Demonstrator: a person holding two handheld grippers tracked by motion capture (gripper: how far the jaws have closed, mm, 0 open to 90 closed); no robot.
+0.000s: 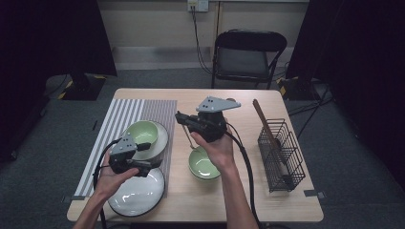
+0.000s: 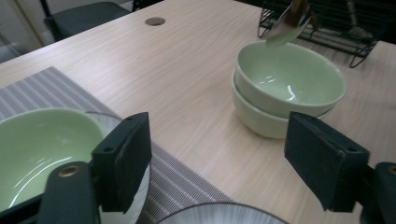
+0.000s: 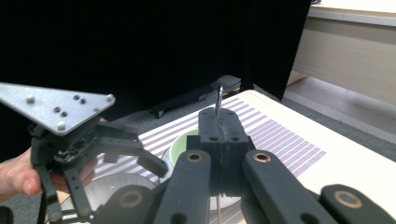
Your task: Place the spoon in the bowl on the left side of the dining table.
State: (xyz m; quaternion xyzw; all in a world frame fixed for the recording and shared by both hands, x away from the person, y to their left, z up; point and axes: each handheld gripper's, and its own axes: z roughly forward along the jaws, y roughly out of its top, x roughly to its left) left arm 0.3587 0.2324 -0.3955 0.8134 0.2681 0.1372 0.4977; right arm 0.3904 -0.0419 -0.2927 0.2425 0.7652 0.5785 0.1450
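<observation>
Both grippers differ: right gripper (image 3: 219, 128) pinches a half-hidden spoon (image 3: 218, 95), left gripper (image 2: 224, 154) gapes wide.

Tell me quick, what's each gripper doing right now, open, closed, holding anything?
Left gripper: open, holding nothing, near the green bowl on the plate.
Right gripper: closed on a spoon.

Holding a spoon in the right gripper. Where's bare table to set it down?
Bare wood lies between the striped placemat and the wire rack, behind the stacked green bowls. The near edge right of the white plate is free too. The placemat is crowded with bowl and plates.
</observation>
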